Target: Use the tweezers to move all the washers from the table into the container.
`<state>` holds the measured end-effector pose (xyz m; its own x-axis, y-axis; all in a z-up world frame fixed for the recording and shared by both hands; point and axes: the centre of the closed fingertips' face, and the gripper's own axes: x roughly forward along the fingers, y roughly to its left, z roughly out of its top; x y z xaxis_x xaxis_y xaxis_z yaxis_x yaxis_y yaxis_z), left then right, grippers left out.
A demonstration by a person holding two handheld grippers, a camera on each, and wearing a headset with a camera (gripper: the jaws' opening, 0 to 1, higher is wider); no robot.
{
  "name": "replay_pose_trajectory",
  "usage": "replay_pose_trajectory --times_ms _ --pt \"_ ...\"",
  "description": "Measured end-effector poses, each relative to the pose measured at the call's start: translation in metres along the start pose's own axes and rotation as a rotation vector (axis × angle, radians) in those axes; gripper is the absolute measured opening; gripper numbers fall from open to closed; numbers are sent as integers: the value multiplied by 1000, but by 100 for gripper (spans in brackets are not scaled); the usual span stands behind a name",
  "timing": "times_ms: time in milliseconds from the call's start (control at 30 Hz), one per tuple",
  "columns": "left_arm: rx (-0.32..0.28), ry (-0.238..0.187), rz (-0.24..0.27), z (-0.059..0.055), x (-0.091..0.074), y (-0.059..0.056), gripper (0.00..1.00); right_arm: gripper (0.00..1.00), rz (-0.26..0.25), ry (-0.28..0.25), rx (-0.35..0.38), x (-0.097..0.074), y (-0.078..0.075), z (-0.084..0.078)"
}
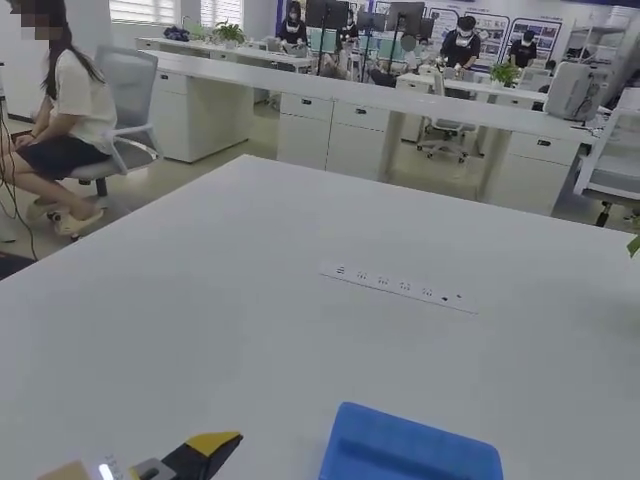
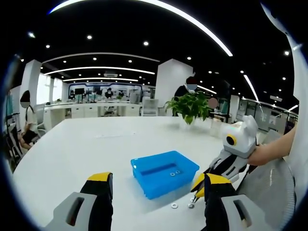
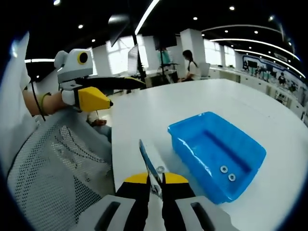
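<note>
A white power strip (image 1: 400, 286) lay flat just right of centre in the head view. At upper left a person (image 1: 70, 115) sat on a grey office chair (image 1: 130, 95). A long row of white desks (image 1: 330, 120) ran across the top, with more people (image 1: 463, 40) seated behind it. In the left gripper view a potted plant (image 2: 190, 107) stood right of centre, under curved ceiling light strips (image 2: 192, 24). Grey mesh (image 3: 53, 168) covered the right gripper view's lower left.
</note>
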<state>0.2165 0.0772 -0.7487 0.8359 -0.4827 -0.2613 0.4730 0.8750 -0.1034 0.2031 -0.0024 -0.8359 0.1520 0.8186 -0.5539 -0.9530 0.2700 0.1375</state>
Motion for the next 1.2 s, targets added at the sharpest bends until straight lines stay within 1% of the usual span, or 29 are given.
replay_pose_trajectory --times_ms 33,67,100,133,200,233,300,333,367,400,467,500,567,667,733,867,933,1033,1100,1133,1200 --pt "1 1 -1 0 0 0 79 5 -15 10 -31 -1 -3 -1" --pt "2 1 -1 0 0 0 79 4 -23 15 -42 -1 -4 -1" --pt "2 1 -2 0 0 -1 79 3 -18 19 -52 -1 -4 -2" --pt "2 1 -2 0 0 -1 79 3 -15 19 -45 -1 -4 -1" --pt "2 -1 -1 0 0 0 79 3 -24 18 -16 0 -7 0" --pt "1 -3 0 1 0 0 79 3 -47 18 36 0 -11 0" --pt "0 -5 0 1 -1 0 79 3 -47 7 103 0 -14 1" --pt "0 -4 1 1 -1 0 79 3 -57 5 127 0 -18 1" --pt "0 -3 1 1 -1 0 79 3 -64 -2 171 0 -21 1" --pt "0 -3 1 1 -1 0 79 3 -66 -8 191 -1 -22 1" --pt "1 -3 1 1 -1 0 79 3 -83 -3 172 -3 -26 1" --pt "0 -3 1 1 -1 0 79 3 -77 4 171 -3 -26 1" --pt "1 -4 1 1 -1 0 79 3 -71 0 170 -5 -25 3" --pt "0 -3 -3 1 -1 -1 79 3 -57 -22 185 -9 -23 11" --pt "2 0 -1 0 -1 -1 79 3 -40 -54 200 -12 -22 19" --pt "-5 -6 4 1 -1 1 79 3 -15 -83 215 -18 -23 32" --pt "-4 -3 4 1 -1 1 79 3 -7 -97 219 -21 -25 39" --pt "1 1 -1 0 -1 -1 79 3 4 -136 244 -26 -31 52" --pt "4 2 -2 0 -1 -1 79 3 9 -173 283 -29 -37 62" --pt "1 0 -2 0 -1 -1 79 3 11 -197 315 -30 -41 68" --pt "1 1 2 0 -2 0 78 3 10 -237 357 -32 -49 76"
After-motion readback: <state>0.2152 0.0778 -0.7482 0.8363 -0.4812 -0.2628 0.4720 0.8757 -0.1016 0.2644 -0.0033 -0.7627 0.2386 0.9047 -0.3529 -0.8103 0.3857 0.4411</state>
